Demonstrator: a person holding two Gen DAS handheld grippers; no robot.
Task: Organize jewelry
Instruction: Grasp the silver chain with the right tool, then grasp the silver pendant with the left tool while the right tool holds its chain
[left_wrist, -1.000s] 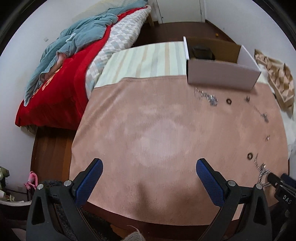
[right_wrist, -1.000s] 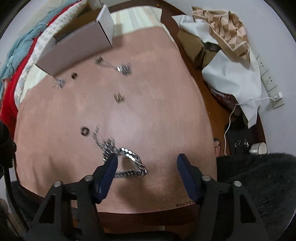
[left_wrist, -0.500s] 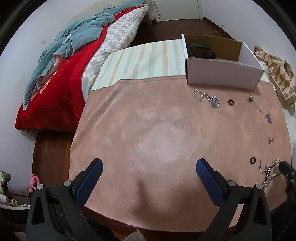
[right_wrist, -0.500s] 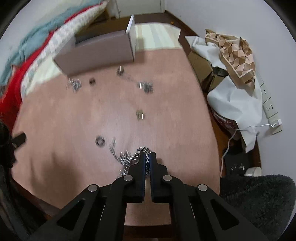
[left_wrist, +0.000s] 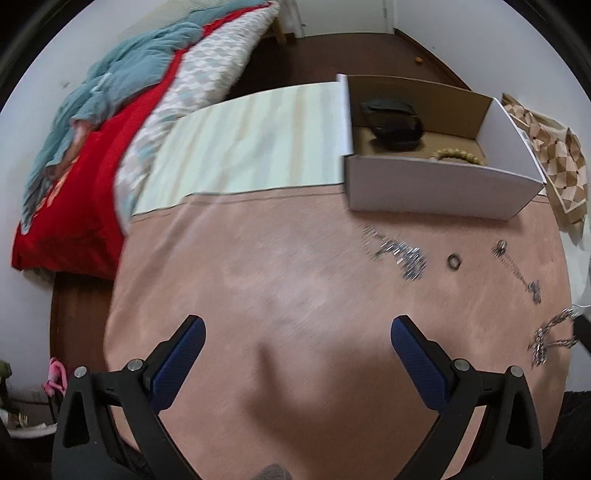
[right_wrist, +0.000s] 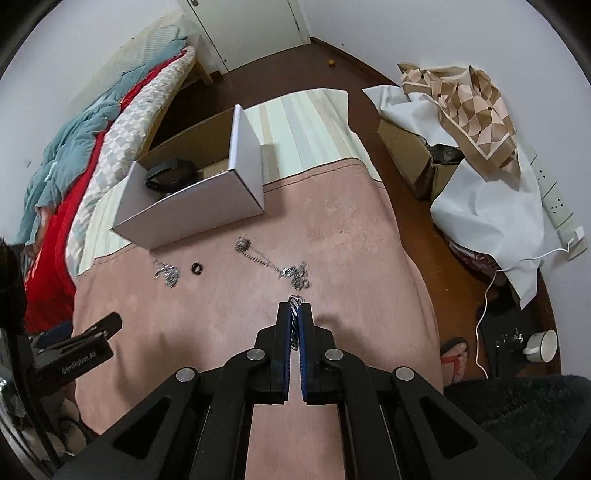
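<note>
Now | right gripper (right_wrist: 294, 308) clamped on silver chain (right_wrist: 294, 314), lifted above mat (right_wrist: 351, 240) | left gripper (left_wrist: 297, 341) wide, holding nothing | box (right_wrist: 192, 214) at 11 o'clock | risk: dangling chain may slip out or snag the box rim.

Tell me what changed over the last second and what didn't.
The right gripper, open around the silver chain bracelet a second ago, closed its jaws on it and lifted it off the pink blanket; it now hangs in the air. The left gripper stayed open and empty. The white box, black ring and other chains stayed put.
</note>
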